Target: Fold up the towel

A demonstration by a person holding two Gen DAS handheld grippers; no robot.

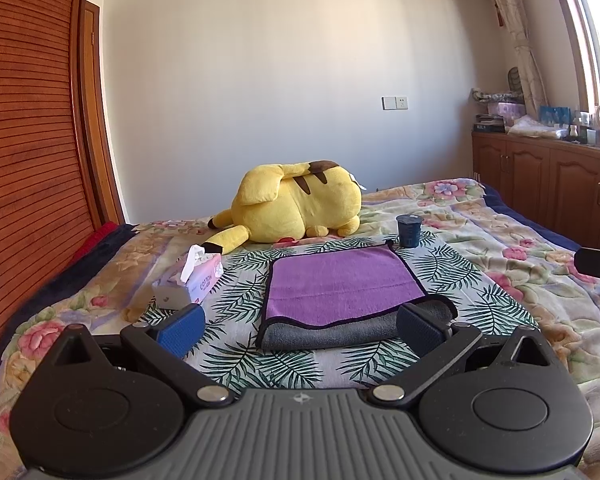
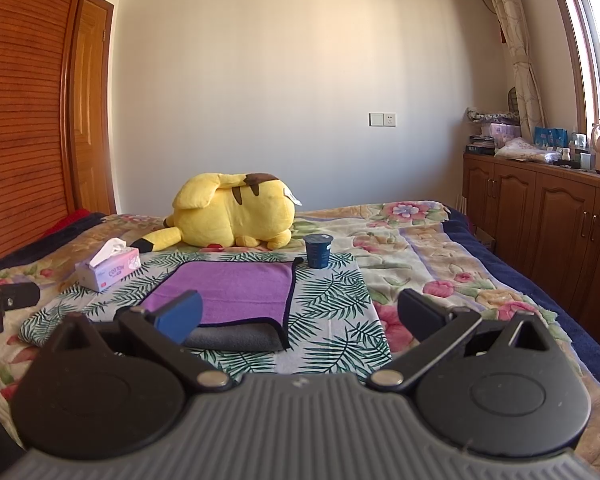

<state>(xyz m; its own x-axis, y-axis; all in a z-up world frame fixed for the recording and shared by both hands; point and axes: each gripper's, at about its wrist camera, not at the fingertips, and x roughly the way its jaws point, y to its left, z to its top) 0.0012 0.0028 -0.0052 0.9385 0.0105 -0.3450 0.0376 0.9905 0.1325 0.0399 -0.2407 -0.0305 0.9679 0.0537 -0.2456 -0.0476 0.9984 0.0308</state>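
- We take the towel [image 1: 342, 284] as our landmark: it lies folded on a leaf-print cloth [image 1: 440, 276] spread over the floral bedspread [image 1: 512, 240], purple side up, with its grey side showing as a thick fold along the near edge.
- We hold the left gripper [image 1: 300, 326] low just in front of the towel's near edge, its jaws wide apart and holding nothing; its blue pads [image 1: 182, 330] sit either side of the grey fold without touching it.
- We hold the right gripper [image 2: 300, 318] in front of the towel too, off toward its right near corner [image 2: 278, 334], jaws likewise spread wide and empty.
- Beyond the towel's far right corner stands a dark blue cup [image 1: 409, 231] with a lid, just beside the towel's edge.
- To the left of the towel, apart from it, sits a pink tissue box [image 1: 196, 280] with a tissue sticking up.
- Behind the towel, further up the bed, a yellow plush toy [image 1: 296, 208] lies on its side.
- Well to the right of the towel, wooden cabinets [image 2: 540, 216] line the wall under the window.
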